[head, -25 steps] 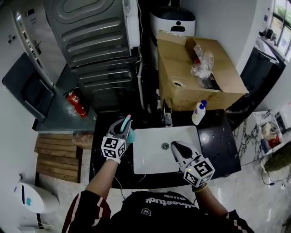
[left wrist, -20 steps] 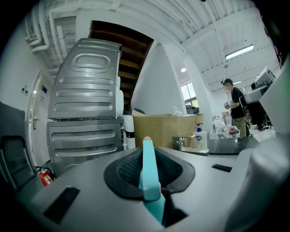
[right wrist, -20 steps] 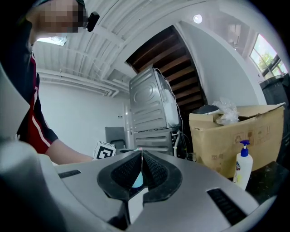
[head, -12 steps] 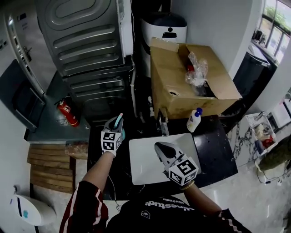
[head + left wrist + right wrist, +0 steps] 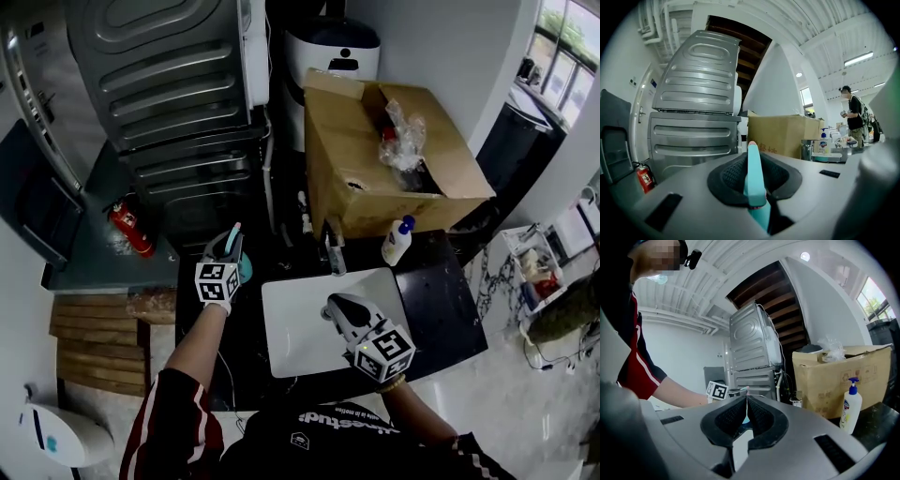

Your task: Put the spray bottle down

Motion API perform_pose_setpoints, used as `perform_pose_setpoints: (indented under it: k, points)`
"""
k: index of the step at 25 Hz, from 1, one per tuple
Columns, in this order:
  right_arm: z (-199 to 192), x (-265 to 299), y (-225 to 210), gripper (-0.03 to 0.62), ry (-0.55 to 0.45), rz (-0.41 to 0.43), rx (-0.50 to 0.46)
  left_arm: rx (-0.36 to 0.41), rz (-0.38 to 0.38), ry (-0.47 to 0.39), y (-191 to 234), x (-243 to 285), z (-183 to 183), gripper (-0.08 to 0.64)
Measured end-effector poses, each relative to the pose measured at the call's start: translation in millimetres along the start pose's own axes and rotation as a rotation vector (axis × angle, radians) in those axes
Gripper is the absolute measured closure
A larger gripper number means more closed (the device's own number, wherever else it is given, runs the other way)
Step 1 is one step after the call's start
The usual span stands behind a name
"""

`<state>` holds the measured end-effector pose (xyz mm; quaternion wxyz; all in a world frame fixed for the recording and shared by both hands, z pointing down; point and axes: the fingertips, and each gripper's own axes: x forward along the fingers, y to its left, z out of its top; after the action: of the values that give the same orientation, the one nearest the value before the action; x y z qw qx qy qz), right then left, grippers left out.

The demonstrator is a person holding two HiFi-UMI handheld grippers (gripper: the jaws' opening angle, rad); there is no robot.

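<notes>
My left gripper [image 5: 232, 240] is shut on a teal spray bottle [image 5: 245, 269] over the dark counter, just left of the white sink [image 5: 300, 349]. In the left gripper view a narrow teal part of the bottle [image 5: 753, 174] with a pinkish tip stands upright, pinched between the jaws of the left gripper [image 5: 753, 151]. The rest of the bottle is hidden. My right gripper [image 5: 331, 306] hovers over the sink with its jaws shut and nothing between them. In its own view the right gripper [image 5: 747, 400] points level toward my left hand.
A brown cardboard box [image 5: 394, 159] stands behind the sink, with a faucet [image 5: 333, 249] and a white pump bottle [image 5: 397, 242] in front of it. Grey appliances [image 5: 159, 84] rise at the back left, with a red fire extinguisher [image 5: 125, 225] below. A person [image 5: 854, 115] stands far right.
Both grippers have drifted left in the head view. The left one carried the teal bottle away from the sink's edge; the right one moved left over the sink. Neither grip changed.
</notes>
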<state>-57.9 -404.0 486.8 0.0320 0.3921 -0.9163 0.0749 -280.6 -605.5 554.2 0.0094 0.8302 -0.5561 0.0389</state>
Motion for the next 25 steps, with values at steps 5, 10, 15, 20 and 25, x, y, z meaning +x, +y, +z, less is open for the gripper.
perform_pose_setpoints:
  k: [5,10,15,20,25]
  points:
    - [1,-4,3,0.551,-0.005,0.001,0.0,-0.002,-0.026,0.023,-1,-1,-6,0.486]
    - [2,-10,0,0.551,-0.001,-0.01,-0.008,-0.025,-0.044,0.077,5,0,-18,0.467]
    - [0,-14,-2,0.551,0.001,-0.018,-0.009,-0.037,-0.074,0.076,2,1,-16,0.373]
    - [0,-14,1,0.551,0.0,-0.005,-0.003,-0.03,-0.087,0.088,-1,-3,-19,0.332]
    - [-1,-13,3,0.551,0.012,0.004,-0.009,-0.038,-0.084,0.089,1,-8,-21,0.306]
